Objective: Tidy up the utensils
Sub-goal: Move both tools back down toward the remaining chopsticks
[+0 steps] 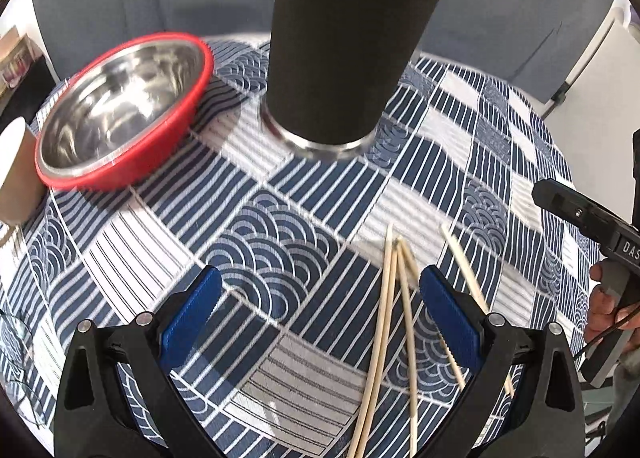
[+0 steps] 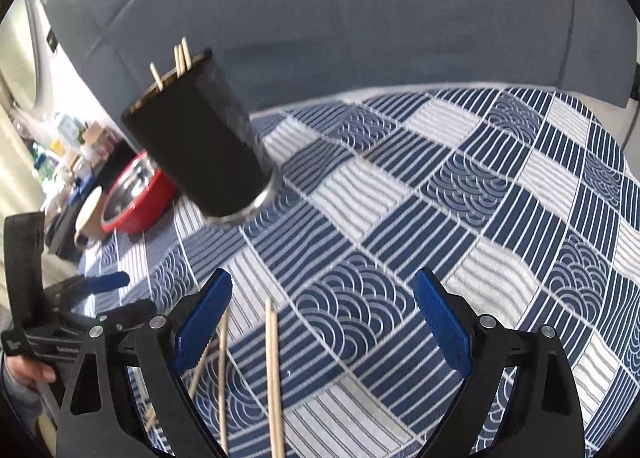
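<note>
A black cup with a steel base stands on the patterned cloth; in the right wrist view the cup holds several wooden chopsticks. Several loose chopsticks lie on the cloth between and beside my left gripper's blue fingers. My left gripper is open and empty. My right gripper is open and empty, with loose chopsticks lying under it near its left finger. The left gripper also shows at the left of the right wrist view.
A red bowl with a steel inside sits left of the cup. A paper cup stands at the far left edge. The blue and white checked cloth covers the table. A grey sofa back lies behind.
</note>
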A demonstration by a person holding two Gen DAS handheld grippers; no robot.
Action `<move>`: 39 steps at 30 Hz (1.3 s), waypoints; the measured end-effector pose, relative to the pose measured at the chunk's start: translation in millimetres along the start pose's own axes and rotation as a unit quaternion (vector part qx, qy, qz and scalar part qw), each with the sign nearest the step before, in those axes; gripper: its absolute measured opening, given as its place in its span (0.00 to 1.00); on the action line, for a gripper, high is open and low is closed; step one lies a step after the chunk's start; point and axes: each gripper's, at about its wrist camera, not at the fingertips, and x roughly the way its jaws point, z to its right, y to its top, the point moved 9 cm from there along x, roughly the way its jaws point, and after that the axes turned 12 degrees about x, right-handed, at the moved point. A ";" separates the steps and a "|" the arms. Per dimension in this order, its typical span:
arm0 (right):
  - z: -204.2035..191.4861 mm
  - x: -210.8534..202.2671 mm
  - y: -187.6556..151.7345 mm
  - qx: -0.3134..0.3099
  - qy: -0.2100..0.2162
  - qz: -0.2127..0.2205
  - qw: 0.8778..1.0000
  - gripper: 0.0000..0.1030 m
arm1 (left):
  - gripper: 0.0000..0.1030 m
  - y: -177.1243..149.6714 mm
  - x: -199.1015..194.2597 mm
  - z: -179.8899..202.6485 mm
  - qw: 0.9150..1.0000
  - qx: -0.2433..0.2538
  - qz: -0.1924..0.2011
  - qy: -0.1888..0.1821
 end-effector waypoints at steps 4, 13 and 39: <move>1.8 6.8 -15.8 -0.018 -0.011 -0.019 1.000 0.85 | 0.94 -13.5 9.3 -1.7 1.000 -0.010 -0.018 -0.004; 7.3 24.5 -50.7 -0.068 -0.039 -0.065 0.995 0.85 | 0.94 -34.8 21.8 5.8 0.999 0.019 -0.041 0.009; 12.7 35.9 -69.2 -0.116 -0.086 -0.077 0.987 0.87 | 0.96 -32.5 29.8 10.6 0.997 0.056 -0.040 0.047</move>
